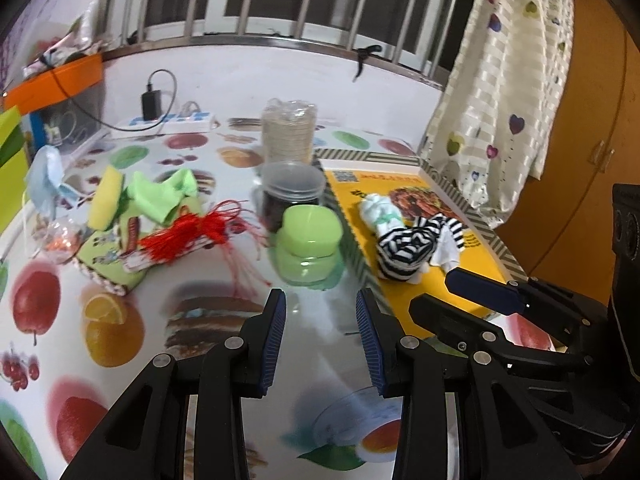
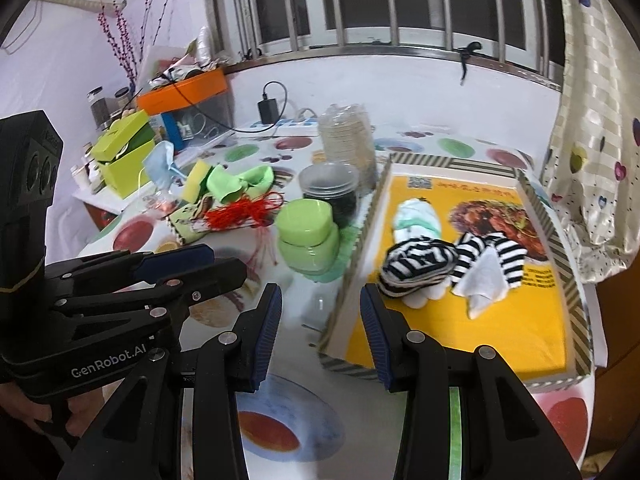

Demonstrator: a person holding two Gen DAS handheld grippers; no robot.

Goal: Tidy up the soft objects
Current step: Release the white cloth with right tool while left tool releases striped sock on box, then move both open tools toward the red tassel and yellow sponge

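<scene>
Hovering over the fruit-print tablecloth [image 1: 224, 280], the left gripper [image 1: 321, 312] has its blue-padded jaws parted with nothing between them, only bare cloth showing in the gap. The right gripper [image 2: 320, 312] hangs just beside it, likewise released and empty, its jaws straddling the near left corner of the shallow cardboard tray [image 2: 576, 308].

Ahead and to the right of both grippers, inside that yellow-bottomed tray, lie the soft things already gathered: a rolled black-and-white striped sock [image 2: 416, 264] nearest the right gripper's tip, a second striped piece with a white cloth [image 2: 486, 280] just beside it, and a pale white-and-green bundle [image 2: 418, 216] farther back. None of them touches either gripper.

Ahead and to the left, well apart from the jaws, a loose heap sits on the cloth: a yellow sponge [image 1: 105, 200], green socks [image 1: 160, 196], a red tassel [image 1: 188, 236] and a green patterned pouch [image 1: 106, 264] underneath. A blue face mask [image 1: 46, 180] lies at the heap's far left edge.

Between heap and tray stand a green lidded container [image 1: 310, 244] and a dark jar [image 1: 292, 196], with a wrapped stack of cups [image 1: 289, 132] behind.
</scene>
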